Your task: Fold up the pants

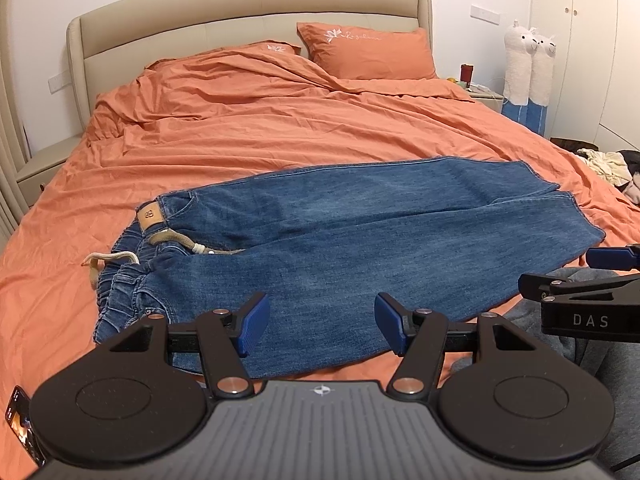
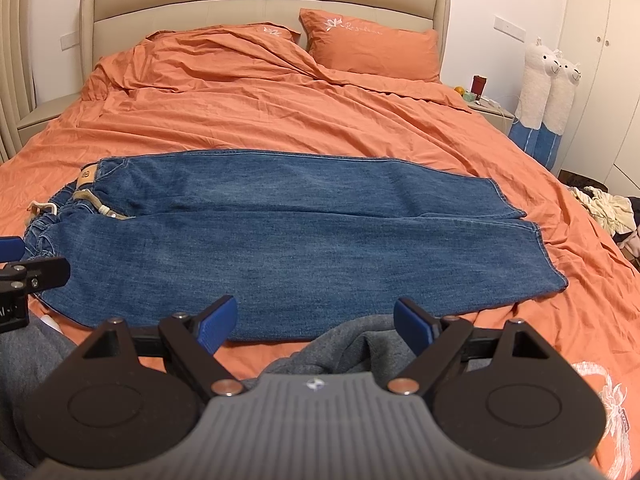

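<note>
Blue jeans [image 1: 340, 248] lie flat across the orange bed [image 1: 240, 128], waistband with tan label and cream drawstring at the left, leg hems at the right. They also show in the right wrist view [image 2: 300, 240]. My left gripper [image 1: 320, 326] is open and empty, above the near edge of the jeans by the waist end. My right gripper [image 2: 316, 326] is open and empty, above a grey garment [image 2: 352, 344] just short of the jeans' near edge. The right gripper also shows at the right edge of the left wrist view [image 1: 592, 280].
Two orange pillows [image 1: 368, 54] lean on the beige headboard [image 1: 240, 12]. A nightstand [image 2: 490, 110] with a cup stands at the right, with llama plush toys [image 2: 548, 92] beside it. Clothes [image 2: 608, 208] lie on the floor at right. A phone [image 1: 22, 424] lies at the near left.
</note>
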`<state>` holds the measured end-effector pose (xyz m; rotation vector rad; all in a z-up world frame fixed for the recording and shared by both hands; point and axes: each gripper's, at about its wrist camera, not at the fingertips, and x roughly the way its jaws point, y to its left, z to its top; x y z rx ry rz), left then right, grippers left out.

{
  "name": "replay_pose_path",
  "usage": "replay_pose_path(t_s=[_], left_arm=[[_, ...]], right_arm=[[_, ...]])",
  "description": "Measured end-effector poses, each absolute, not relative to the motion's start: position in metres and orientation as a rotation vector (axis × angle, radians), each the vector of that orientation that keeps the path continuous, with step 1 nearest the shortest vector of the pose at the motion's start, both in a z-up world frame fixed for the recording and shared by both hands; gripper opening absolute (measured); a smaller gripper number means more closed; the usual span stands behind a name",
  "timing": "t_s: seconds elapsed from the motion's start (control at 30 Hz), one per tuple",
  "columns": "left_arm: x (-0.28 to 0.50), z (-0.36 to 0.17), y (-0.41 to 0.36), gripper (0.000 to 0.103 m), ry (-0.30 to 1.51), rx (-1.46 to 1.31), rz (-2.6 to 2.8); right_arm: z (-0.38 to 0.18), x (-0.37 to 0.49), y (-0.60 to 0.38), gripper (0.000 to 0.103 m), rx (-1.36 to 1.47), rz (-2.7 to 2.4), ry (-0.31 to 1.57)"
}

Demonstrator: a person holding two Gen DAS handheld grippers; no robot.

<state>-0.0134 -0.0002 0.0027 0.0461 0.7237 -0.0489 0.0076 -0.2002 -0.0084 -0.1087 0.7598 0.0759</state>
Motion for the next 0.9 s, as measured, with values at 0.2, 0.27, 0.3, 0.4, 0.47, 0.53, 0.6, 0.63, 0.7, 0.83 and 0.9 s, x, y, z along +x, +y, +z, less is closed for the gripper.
replay_pose_path(t_s=[0.2,0.27,0.3,0.4,0.47,0.53,0.6,0.63,0.7,0.83,0.9], left_arm=[[-0.014,0.003,0.001,0.071,0.724,0.046,-0.05],[-0.014,0.003,0.001,0.071,0.723,0.046,-0.051],[-0.014,0.003,0.001,0.071,0.725,0.046,-0.051],[-0.013,0.002,0.003,0.071,0.735,0.041,-0.053],[-0.011,0.001,0.005,0.067,0.743,0.036,-0.07],[-0.01,0.001,0.008,0.061,0.746,0.028,-0.093],[-0.008,0.003,0.015,0.06,0.736,0.03,-0.108],[-0.007,0.005,0.019,0.06,0.73,0.038,-0.103],[-0.002,0.01,0.034,0.057,0.725,0.054,-0.068],[0.017,0.017,0.081,0.041,0.74,0.011,-0.017],[0.031,0.018,0.109,0.03,0.76,-0.01,0.002]], right_arm=[[-0.008,0.007,-0.199,0.082,-0.109,0.076,0.759],[-0.008,0.008,-0.199,0.082,-0.11,0.075,0.759],[-0.008,0.008,-0.199,0.082,-0.11,0.075,0.76],[-0.009,0.008,-0.198,0.082,-0.11,0.076,0.762],[-0.009,0.009,-0.197,0.082,-0.107,0.076,0.766],[-0.01,0.011,-0.197,0.082,-0.103,0.083,0.769],[-0.01,0.013,-0.197,0.082,-0.101,0.11,0.756],[-0.01,0.014,-0.199,0.082,-0.099,0.13,0.739],[-0.008,0.017,-0.204,0.082,-0.076,0.171,0.679],[-0.008,0.029,-0.217,0.082,-0.035,0.269,0.54],[-0.011,0.045,-0.217,0.082,-0.039,0.292,0.528]])
